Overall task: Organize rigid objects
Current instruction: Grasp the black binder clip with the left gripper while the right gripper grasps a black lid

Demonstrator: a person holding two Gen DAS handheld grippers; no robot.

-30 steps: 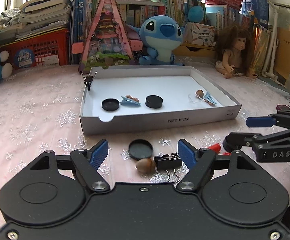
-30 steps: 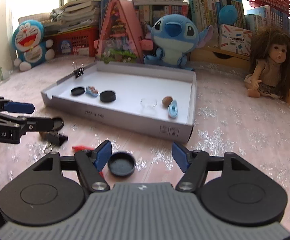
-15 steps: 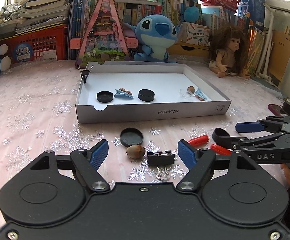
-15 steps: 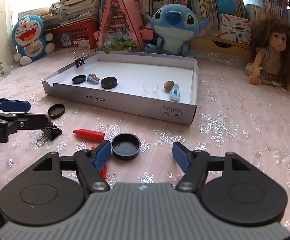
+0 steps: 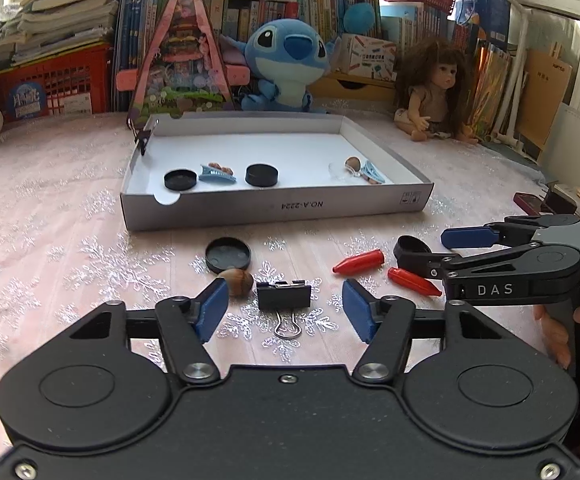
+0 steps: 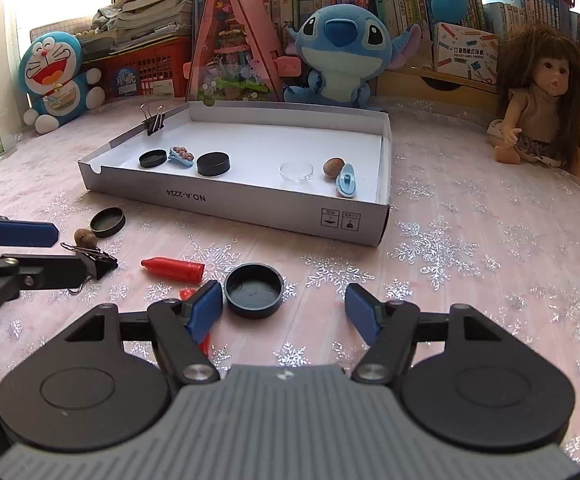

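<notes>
A white cardboard tray (image 5: 278, 210) (image 6: 250, 206) holds two black caps, blue hair clips, a nut and a clear dish. In front of it on the cloth lie a black cap (image 5: 227, 254), a brown nut (image 5: 237, 282), a black binder clip (image 5: 284, 296) and two red caps (image 5: 359, 261). My left gripper (image 5: 284, 311) is open and empty, just behind the binder clip. My right gripper (image 6: 284, 310) is open and empty, with another black cap (image 6: 254, 289) just ahead of its left finger and a red cap (image 6: 174, 269) to the left.
Plush toys, a doll (image 5: 434, 92), a pink triangular toy house (image 5: 180, 60), red baskets and books line the back of the table. A binder clip (image 6: 153, 122) is clipped on the tray's far left rim. A dark red item (image 5: 527, 201) lies at the right.
Both grippers have pulled back from the tray and risen; the loose items now sit further ahead of the fingers. Both stay open and empty.
</notes>
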